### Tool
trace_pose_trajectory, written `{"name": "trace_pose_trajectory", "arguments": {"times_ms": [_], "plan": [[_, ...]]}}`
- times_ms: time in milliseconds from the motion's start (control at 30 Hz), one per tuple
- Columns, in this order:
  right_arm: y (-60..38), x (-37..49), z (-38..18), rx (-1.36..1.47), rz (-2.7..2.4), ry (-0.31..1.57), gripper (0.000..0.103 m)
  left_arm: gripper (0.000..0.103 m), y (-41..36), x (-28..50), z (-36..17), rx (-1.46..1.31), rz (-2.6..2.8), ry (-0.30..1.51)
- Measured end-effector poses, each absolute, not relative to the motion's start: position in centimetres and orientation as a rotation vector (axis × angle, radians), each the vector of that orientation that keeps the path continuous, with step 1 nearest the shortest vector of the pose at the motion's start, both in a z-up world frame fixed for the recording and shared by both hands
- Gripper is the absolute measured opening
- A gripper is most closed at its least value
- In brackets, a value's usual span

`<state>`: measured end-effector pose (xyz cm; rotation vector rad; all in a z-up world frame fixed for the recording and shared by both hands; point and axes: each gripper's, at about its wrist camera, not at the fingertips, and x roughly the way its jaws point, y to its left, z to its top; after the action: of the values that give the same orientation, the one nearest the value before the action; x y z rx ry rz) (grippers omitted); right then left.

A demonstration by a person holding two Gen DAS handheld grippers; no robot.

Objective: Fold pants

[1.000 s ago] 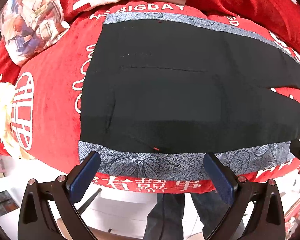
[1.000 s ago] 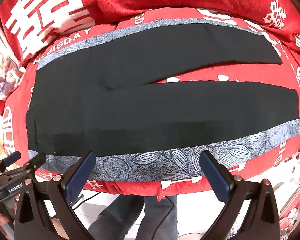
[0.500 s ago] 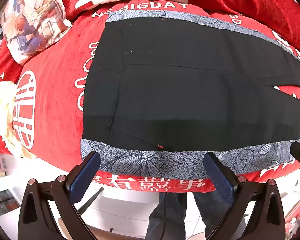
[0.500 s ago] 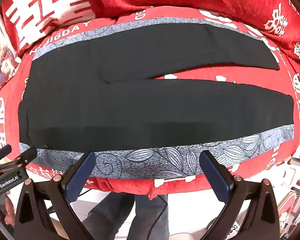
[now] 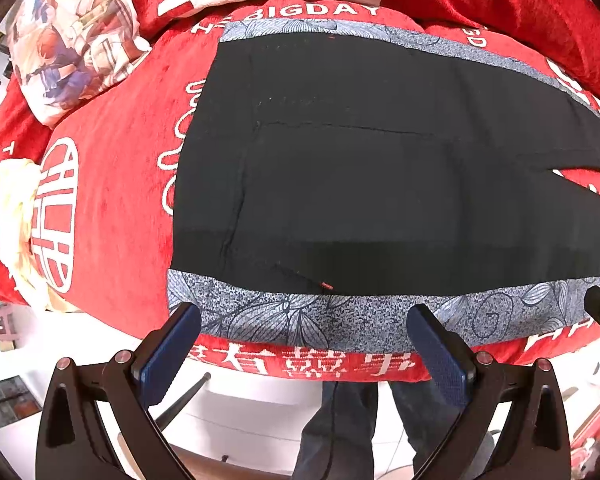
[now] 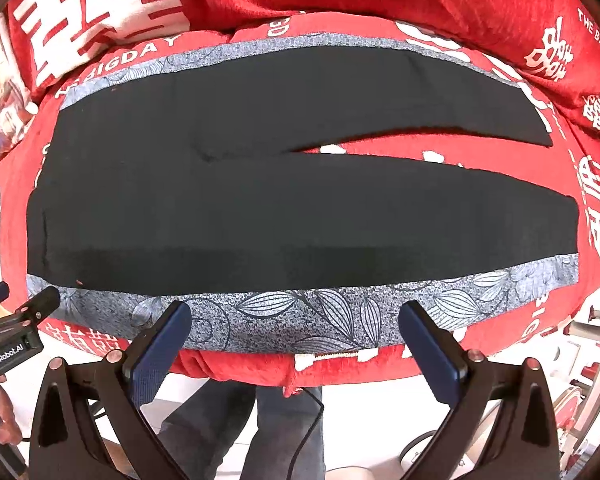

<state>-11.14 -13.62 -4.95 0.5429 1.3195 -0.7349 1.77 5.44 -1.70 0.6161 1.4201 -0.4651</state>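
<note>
Pants [image 6: 284, 208], black with grey leaf-print side bands, spread flat across centre frame on red bedspread [image 6: 440, 8], legs splayed rightward. Looks thin, limp, light; likely drapes, may cling to plush. Best hold: near side band, waist and hem. Left claw [image 5: 304, 354] and right claw [image 6: 294, 350] both gape wide, empty, at lower frame.

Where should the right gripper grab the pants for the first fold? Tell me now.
Take the pants by the near leg's patterned side stripe, coming in low from the near bed edge. That stripe lies flat right ahead of the open right gripper, so one finger must slide underneath the fabric.
</note>
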Motion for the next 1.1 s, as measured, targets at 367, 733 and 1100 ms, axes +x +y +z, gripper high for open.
{"name": "trace_pose_trajectory", "arguments": {"times_ms": [367,733,1100], "plan": [[-13.4,-11.2,-5.1,0.535,-0.735,1.323,0.103,0.103,5.8,1.5,-1.9,0.620,-0.460,1.419],[-13.1,-10.9,-5.2,0.544,-0.726,1.321,0.103,0.103,6.1,1.5,-2.1,0.615,-0.463,1.422],[-13.2,-10.7,-5.5,0.555,-0.719,1.322,0.103,0.103,6.5,1.9,-2.4,0.614,-0.450,1.429]]}}
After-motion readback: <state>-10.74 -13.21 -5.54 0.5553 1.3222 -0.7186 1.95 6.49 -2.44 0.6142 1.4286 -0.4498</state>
